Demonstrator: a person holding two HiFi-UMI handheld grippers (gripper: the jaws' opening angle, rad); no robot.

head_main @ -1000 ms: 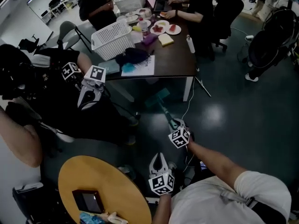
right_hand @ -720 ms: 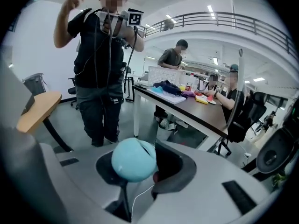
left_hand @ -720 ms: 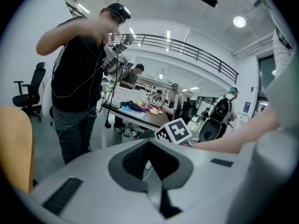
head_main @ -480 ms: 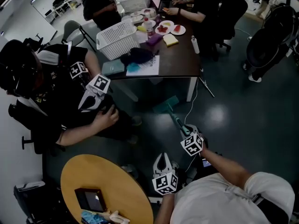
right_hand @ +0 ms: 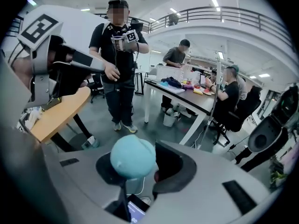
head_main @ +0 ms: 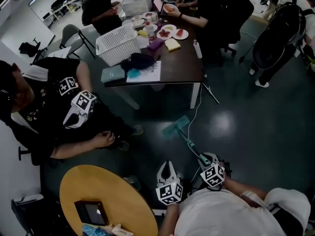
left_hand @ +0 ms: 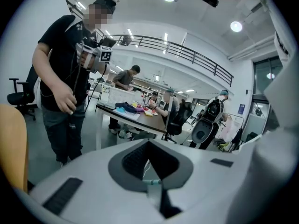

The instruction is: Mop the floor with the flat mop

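Note:
The flat mop's teal head (head_main: 175, 127) lies on the dark floor in front of the dark table. Its thin handle (head_main: 191, 145) runs back toward me into my right gripper (head_main: 204, 160), which is shut on it. In the right gripper view the handle's round teal end (right_hand: 132, 156) sits between the jaws of the right gripper (right_hand: 140, 164). My left gripper (head_main: 167, 164) hovers beside it on the left, jaws together and holding nothing. In the left gripper view the left gripper (left_hand: 149, 143) shows only a sliver of teal handle (left_hand: 152, 182) past it.
A person in black (head_main: 54, 107) holding two other marker grippers (head_main: 78, 109) stands to the left. A round wooden table (head_main: 98, 195) is close at lower left. The dark table (head_main: 177, 68) carries a white basket (head_main: 118, 42); seated people, chairs and a white cable (head_main: 196, 113) lie beyond.
My right gripper has pulled back toward me and to the right, dragging the mop head nearer across the floor. The standing person has lowered their grippers.

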